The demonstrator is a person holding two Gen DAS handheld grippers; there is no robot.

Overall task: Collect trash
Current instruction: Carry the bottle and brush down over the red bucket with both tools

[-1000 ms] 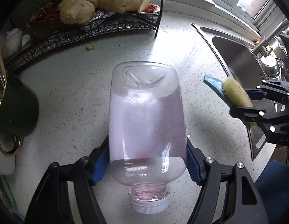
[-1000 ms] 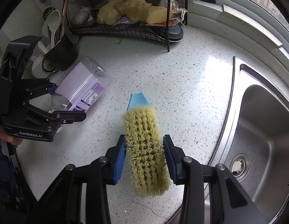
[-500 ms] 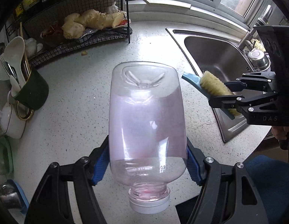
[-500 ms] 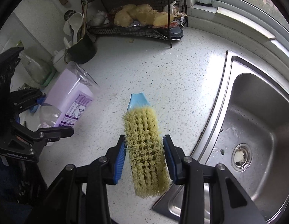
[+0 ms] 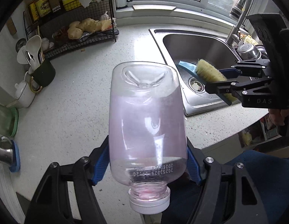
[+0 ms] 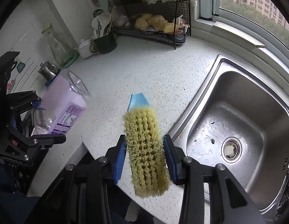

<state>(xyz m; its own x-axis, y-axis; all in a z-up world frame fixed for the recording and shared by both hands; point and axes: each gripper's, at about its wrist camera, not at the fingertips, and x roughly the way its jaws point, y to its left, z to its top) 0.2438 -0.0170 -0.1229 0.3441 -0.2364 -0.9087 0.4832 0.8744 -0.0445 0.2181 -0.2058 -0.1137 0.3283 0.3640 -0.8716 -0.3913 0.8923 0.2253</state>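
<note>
Speckled tabletop, with steel sink.
Clear plastic bottle, cap toward camera: pinched across its body between left tongs, above tabletop.
Scrubbing brush, yellow bristles, blue handle: clamped between right tongs.

Pretty ordinary kitchen: a white speckled countertop with a curved front edge, a stainless sink set in at its right end, white tiled wall on the left, daylight through the window behind.
</note>
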